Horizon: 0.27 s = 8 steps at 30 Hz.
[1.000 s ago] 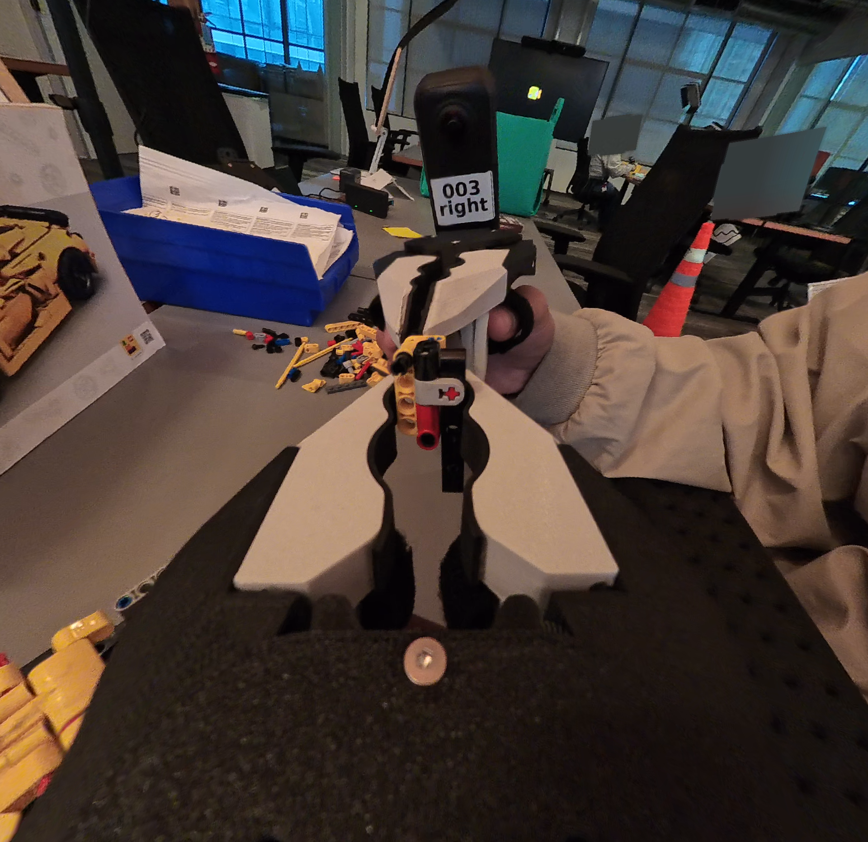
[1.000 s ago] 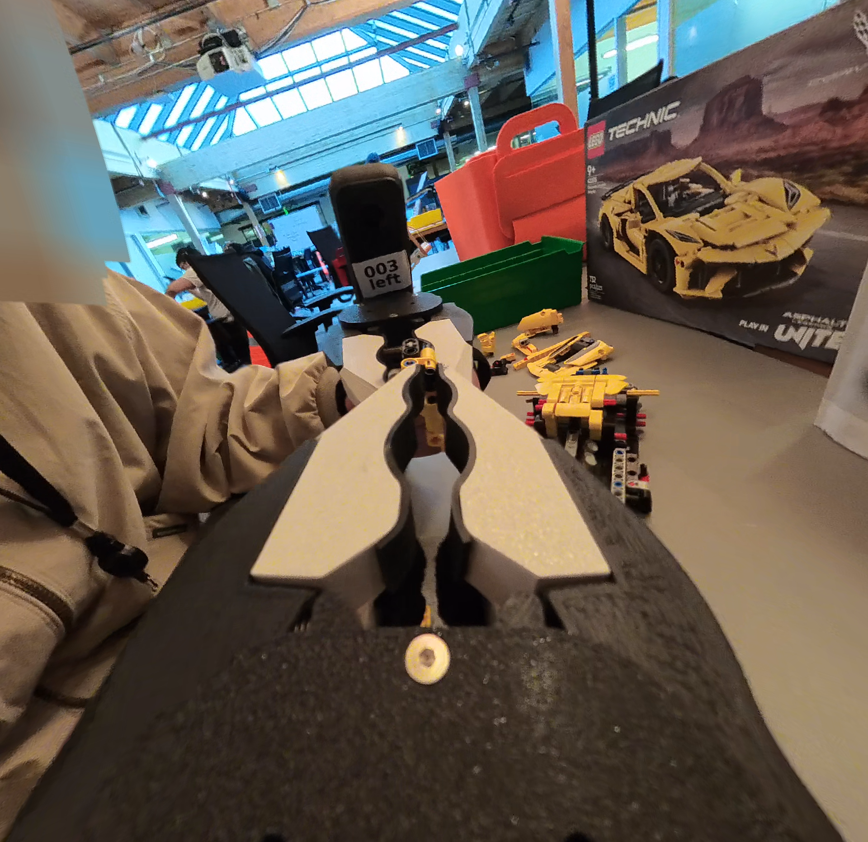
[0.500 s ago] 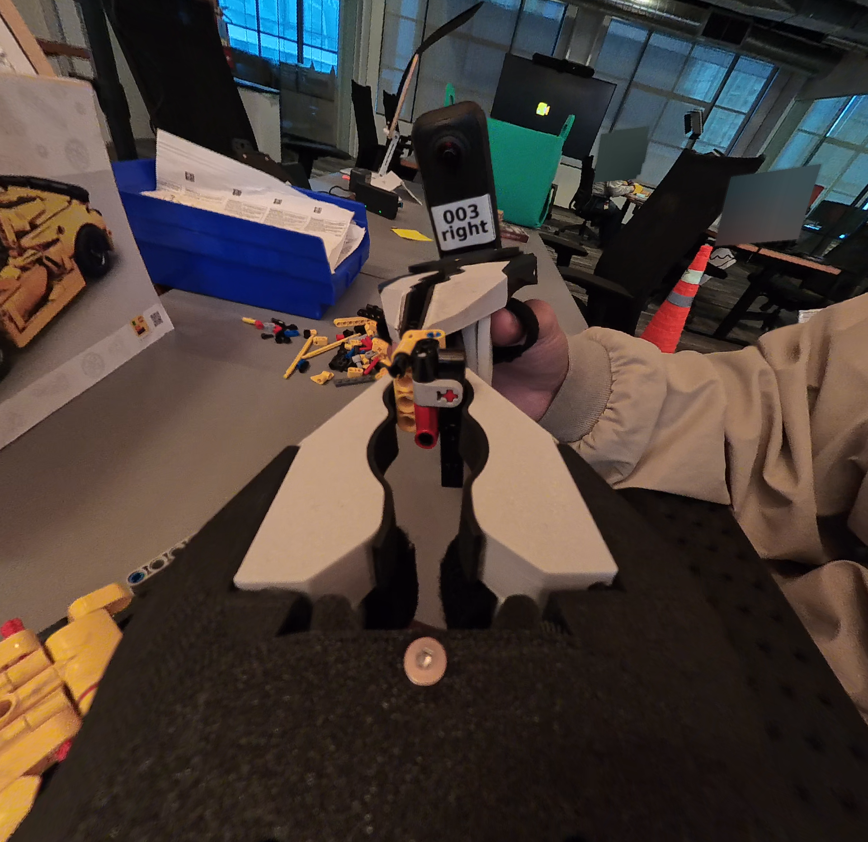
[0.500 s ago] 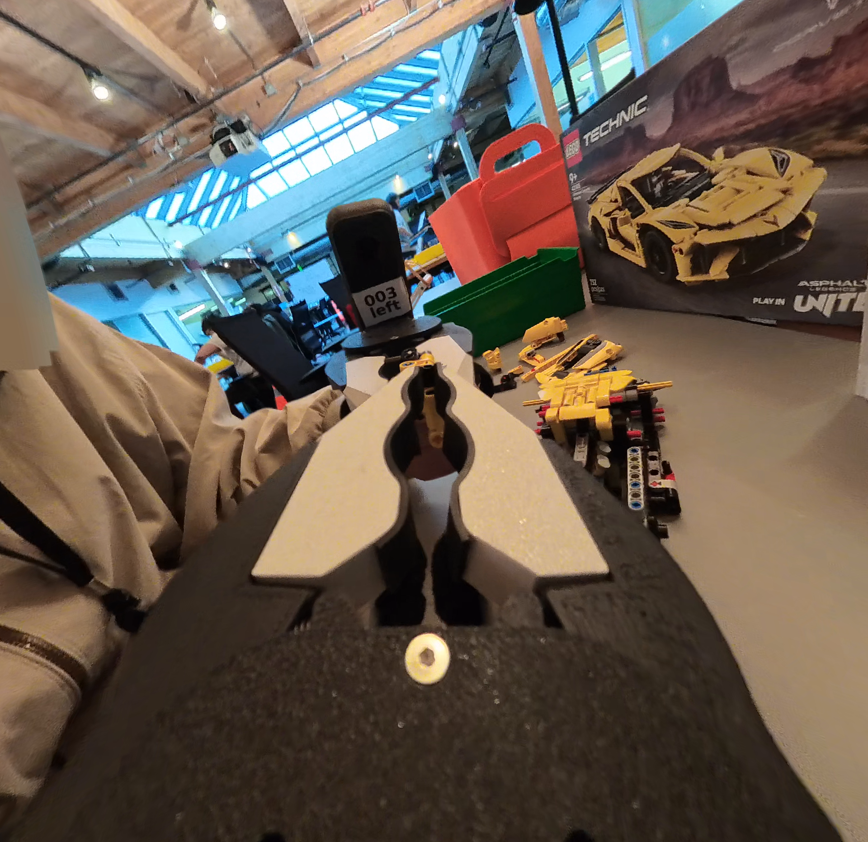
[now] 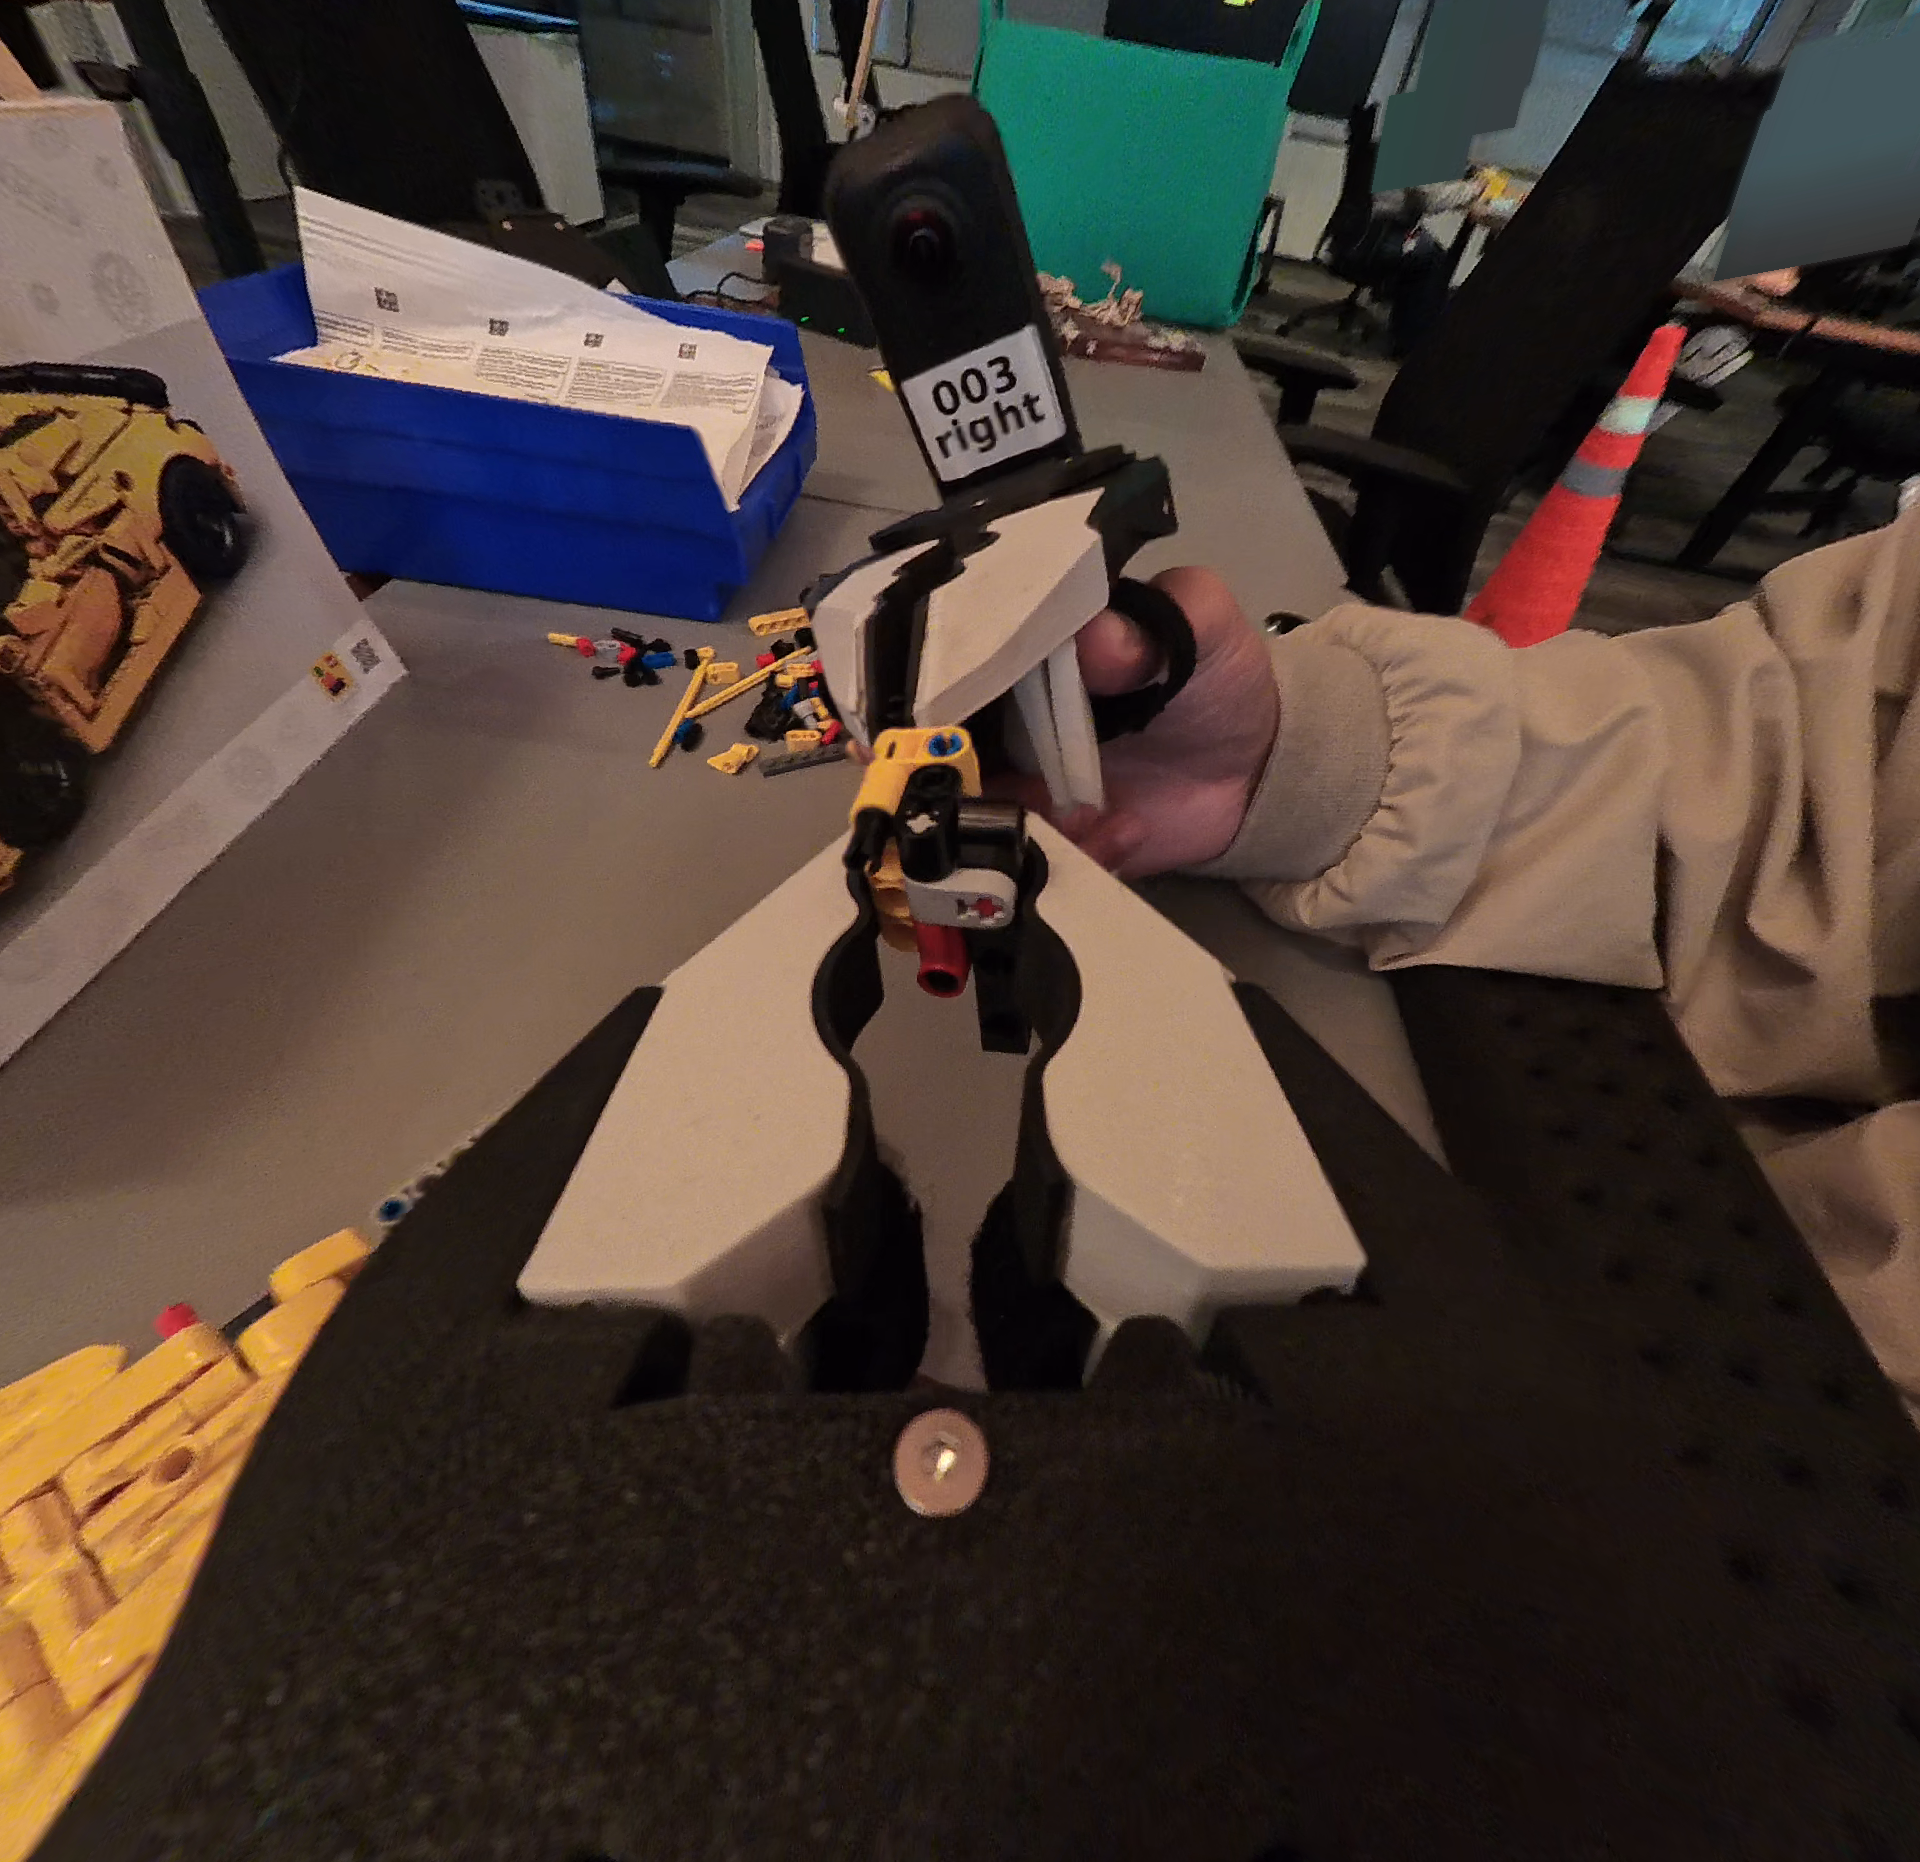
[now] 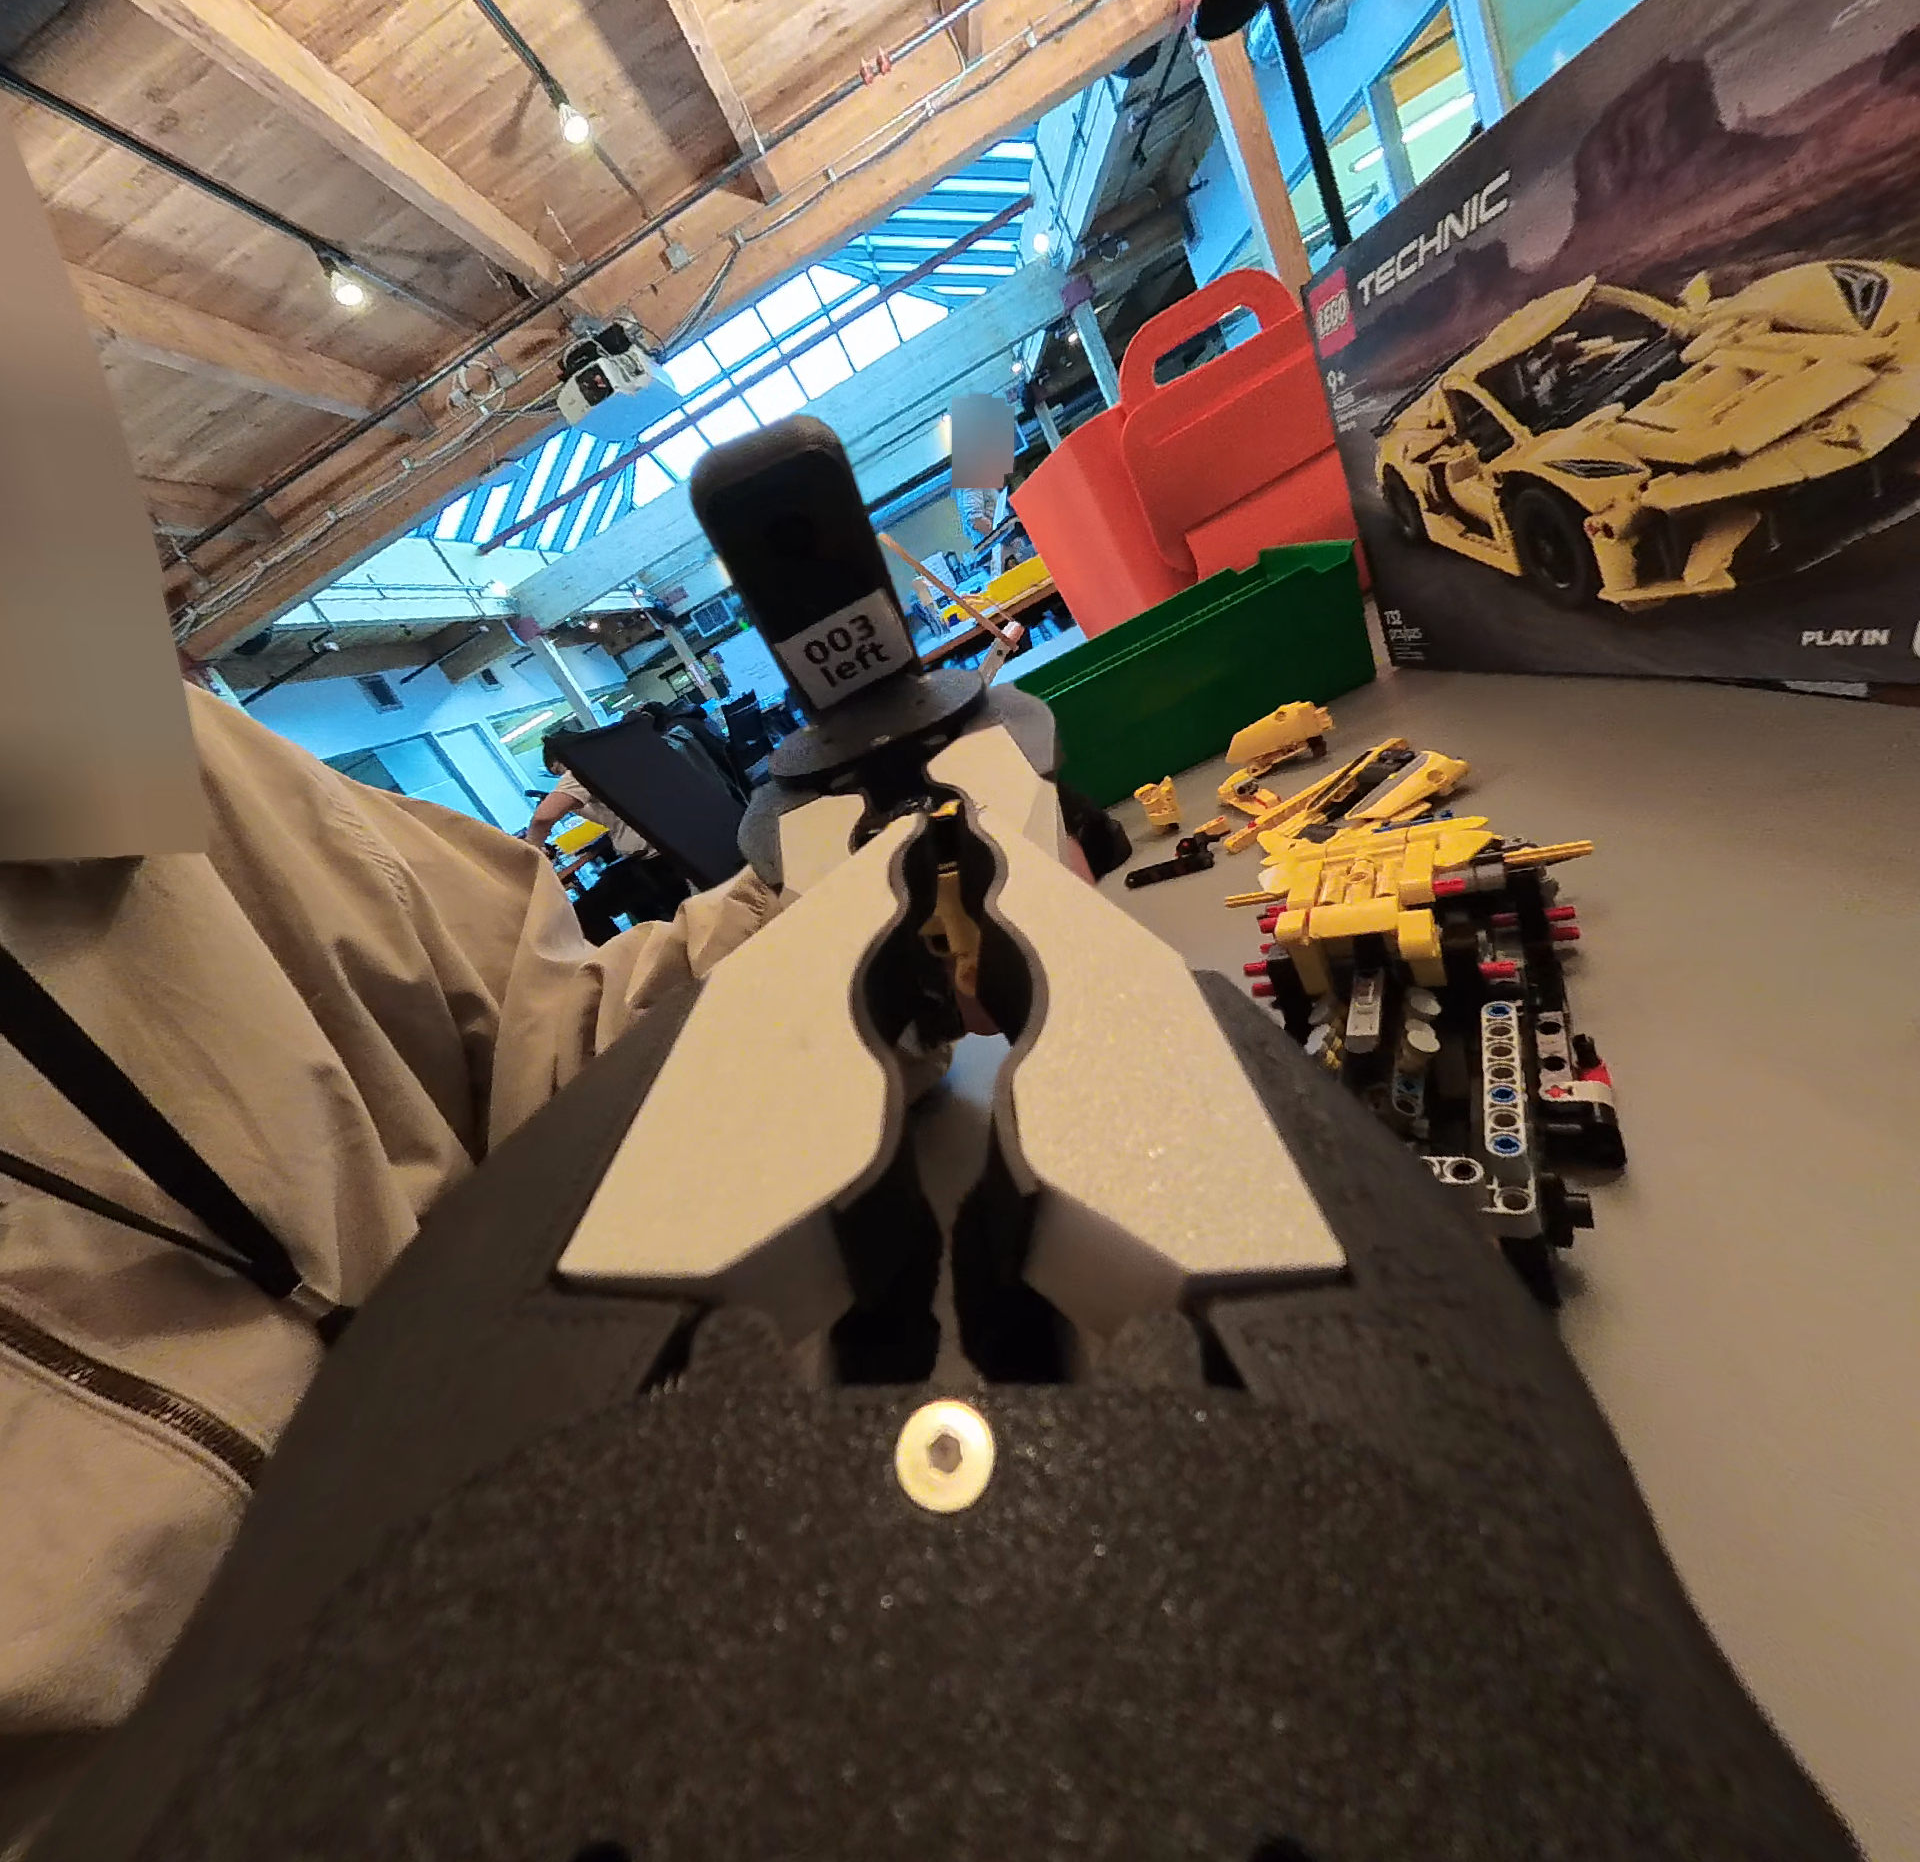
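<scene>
My left gripper is shut on a small brick assembly of yellow, black and grey parts with a red pin, held above the grey table. My right gripper, held by a hand, points at it from the far side, leaning left. Its tips meet on the yellow top end of the assembly. In the right wrist view my right gripper is shut, with the yellow part showing in the gap between its fingers. The left gripper stands just beyond.
A blue bin with papers and scattered small pieces lie behind. A part-built yellow and black model sits right of my right gripper, with a green bin, a red container and the car-picture box beyond. My left and right fingertips are right by each other.
Both grippers stay shut around the assembly. The left view has tipped down toward the table, the right view has tipped up toward the ceiling, and the right gripper leans more to the left.
</scene>
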Motion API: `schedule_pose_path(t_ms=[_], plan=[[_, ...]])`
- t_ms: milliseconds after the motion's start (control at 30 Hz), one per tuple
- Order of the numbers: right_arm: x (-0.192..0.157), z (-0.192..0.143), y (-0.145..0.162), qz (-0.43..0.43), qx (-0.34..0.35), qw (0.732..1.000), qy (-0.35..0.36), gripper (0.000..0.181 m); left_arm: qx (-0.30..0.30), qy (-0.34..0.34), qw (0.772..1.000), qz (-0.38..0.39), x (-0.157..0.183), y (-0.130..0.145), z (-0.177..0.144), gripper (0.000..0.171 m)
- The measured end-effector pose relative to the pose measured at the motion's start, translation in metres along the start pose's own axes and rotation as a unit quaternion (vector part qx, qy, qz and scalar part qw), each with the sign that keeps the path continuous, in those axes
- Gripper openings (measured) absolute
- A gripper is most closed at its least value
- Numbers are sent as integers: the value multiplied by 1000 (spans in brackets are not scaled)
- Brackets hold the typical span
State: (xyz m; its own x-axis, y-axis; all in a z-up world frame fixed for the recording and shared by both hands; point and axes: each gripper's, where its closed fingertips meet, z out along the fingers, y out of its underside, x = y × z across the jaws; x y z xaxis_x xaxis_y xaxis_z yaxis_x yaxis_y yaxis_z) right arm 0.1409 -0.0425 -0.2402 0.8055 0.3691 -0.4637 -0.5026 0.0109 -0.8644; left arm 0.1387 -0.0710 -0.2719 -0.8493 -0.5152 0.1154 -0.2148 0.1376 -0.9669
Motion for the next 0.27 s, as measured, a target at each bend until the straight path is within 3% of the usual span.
schedule_pose_path(t_ms=[267], plan=[[3, 3, 2, 14, 2, 1000, 1, 0, -30, -7, 999, 13, -1, 9, 0, 20]])
